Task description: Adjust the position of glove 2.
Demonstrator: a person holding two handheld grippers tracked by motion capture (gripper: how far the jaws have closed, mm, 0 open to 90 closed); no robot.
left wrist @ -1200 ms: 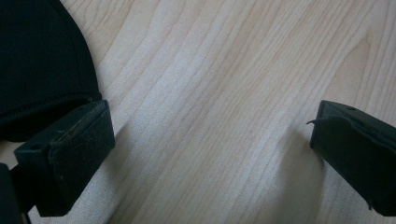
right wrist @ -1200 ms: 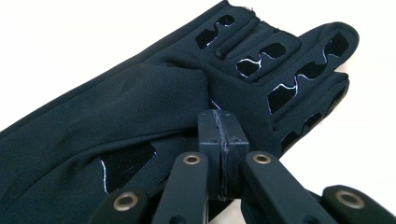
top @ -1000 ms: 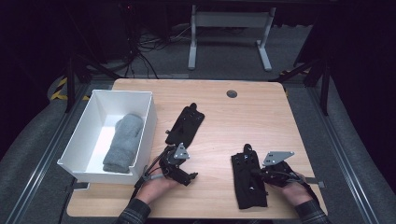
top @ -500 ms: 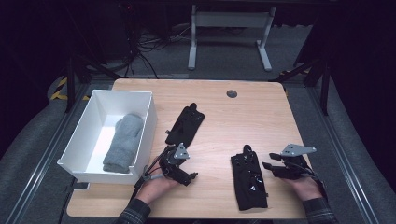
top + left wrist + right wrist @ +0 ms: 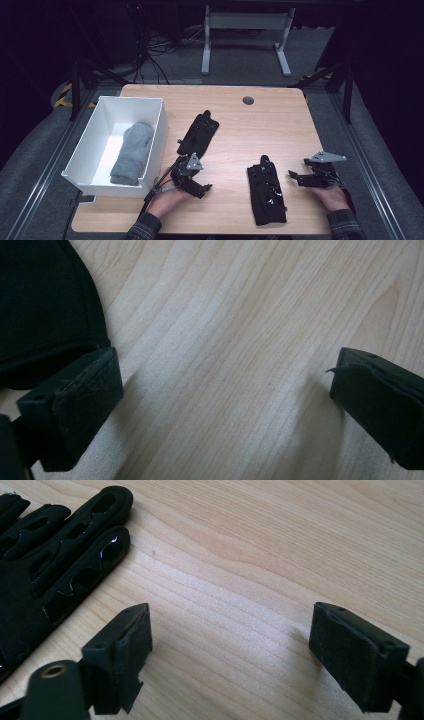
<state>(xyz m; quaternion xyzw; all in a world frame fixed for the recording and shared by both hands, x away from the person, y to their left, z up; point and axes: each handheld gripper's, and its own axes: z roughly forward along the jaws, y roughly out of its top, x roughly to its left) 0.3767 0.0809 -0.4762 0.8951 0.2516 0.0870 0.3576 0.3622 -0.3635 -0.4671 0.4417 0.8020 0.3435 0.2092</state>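
Note:
Two black gloves lie flat on the wooden table (image 5: 280,125): one in the middle (image 5: 198,133), one nearer the front (image 5: 266,190). My left gripper (image 5: 204,188) rests open just below the middle glove; in the left gripper view its jaws (image 5: 225,395) stand wide over bare wood, with that glove's edge (image 5: 45,305) at the upper left. My right gripper (image 5: 296,176) sits open to the right of the front glove, apart from it. Its jaws (image 5: 230,640) have just been opening and hold nothing; the glove's fingers (image 5: 50,550) lie off to the left.
A white bin (image 5: 160,130) stands at the table's left edge with a rolled grey cloth (image 5: 132,152) inside. A round grommet (image 5: 248,100) sits near the table's far edge. A person's hands and sleeves come in from the front edge.
My right gripper has drawn away to the right from the front glove and its jaws have opened. The left gripper and both gloves have stayed put.

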